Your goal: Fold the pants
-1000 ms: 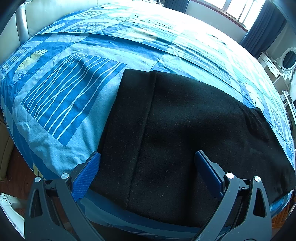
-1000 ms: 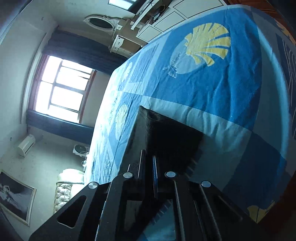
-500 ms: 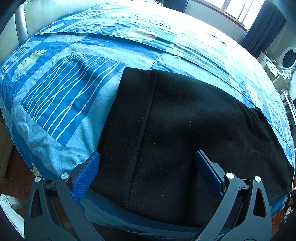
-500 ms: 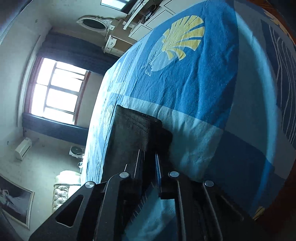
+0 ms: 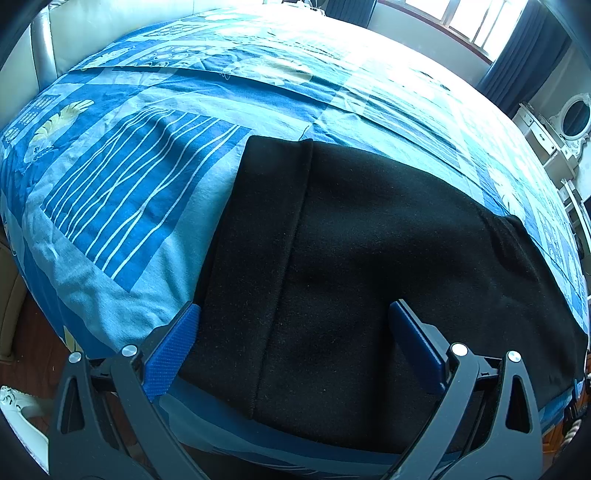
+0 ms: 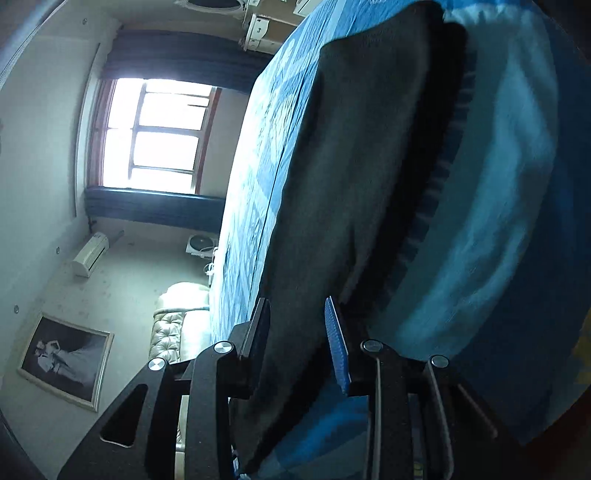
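Observation:
Black pants (image 5: 351, 258) lie flat on the blue patterned bedspread (image 5: 147, 192), one end near the front bed edge, the rest stretching to the right. My left gripper (image 5: 295, 332) is open, its blue pads just above that near end. My right gripper (image 6: 297, 332) is turned on its side and its jaws stand partly apart, with the dark fabric of the pants (image 6: 351, 166) lying between them, blurred by motion. I cannot tell if the pads touch the cloth.
The bed's front edge runs below the left gripper, with wooden floor (image 5: 26, 343) beyond. A padded headboard (image 5: 110, 29) is at the back left. A window (image 6: 159, 136), a white dresser with mirror (image 5: 569, 122) and a framed picture (image 6: 66, 362) line the walls.
My right gripper has opened from shut and moved in close over the pants, which now fill its view. The left gripper and the pants end under it have not moved.

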### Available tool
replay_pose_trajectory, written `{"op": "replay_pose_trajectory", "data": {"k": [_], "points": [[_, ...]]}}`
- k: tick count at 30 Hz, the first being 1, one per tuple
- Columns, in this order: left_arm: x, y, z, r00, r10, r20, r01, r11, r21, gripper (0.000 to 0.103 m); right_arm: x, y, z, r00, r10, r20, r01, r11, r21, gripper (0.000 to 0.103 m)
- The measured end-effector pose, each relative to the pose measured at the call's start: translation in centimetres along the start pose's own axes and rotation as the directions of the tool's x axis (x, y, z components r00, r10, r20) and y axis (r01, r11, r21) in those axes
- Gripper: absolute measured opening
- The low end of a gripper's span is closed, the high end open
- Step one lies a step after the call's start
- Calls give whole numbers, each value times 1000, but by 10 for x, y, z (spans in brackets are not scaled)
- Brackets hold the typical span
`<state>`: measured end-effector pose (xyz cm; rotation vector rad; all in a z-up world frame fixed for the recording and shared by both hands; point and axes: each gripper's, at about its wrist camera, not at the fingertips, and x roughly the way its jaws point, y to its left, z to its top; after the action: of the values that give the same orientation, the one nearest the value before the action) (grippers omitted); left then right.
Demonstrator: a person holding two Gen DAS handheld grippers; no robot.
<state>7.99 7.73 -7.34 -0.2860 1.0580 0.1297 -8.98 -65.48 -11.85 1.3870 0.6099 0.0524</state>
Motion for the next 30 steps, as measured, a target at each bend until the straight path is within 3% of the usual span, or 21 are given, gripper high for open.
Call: {"op": "replay_pose_trajectory", "data": {"k": [3, 6, 12, 21, 26, 27, 29, 30], "points": [[-1, 0, 0, 1000, -1, 2, 1, 1000, -1, 101, 24, 4, -23, 994, 27, -101, -24, 999, 23, 32], [-1, -1, 0, 1000, -2, 3, 2, 1000, -1, 101, 38, 7, -46, 989, 33, -141, -28, 999, 39, 32], [-2, -1, -1, 1000, -7, 5, 7, 1000, 2, 101, 35, 13, -61, 990, -34, -133, 40, 998, 42, 32], [-3, -1, -3, 1000, -9, 20, 9, 1000, -2, 101, 58, 12, -61, 985, 1, -173, 12, 997, 73, 33], [-3, -1, -2, 1000, -10, 20, 10, 1000, -3, 101, 64, 19, -63, 987, -26, -159, 34, 998, 46, 33], [-3, -1, -3, 1000, -10, 20, 10, 1000, -2, 101, 61, 22, -64, 987, -40, -154, 45, 999, 27, 30], [-3, 0, -3, 1000, -10, 21, 10, 1000, -2, 101, 65, 29, -65, 986, -73, -149, 69, 997, -26, 11], [-3, -1, -2, 1000, -10, 21, 10, 1000, -2, 101, 65, 30, -65, 984, -97, -147, 91, 995, -47, 8]]}}
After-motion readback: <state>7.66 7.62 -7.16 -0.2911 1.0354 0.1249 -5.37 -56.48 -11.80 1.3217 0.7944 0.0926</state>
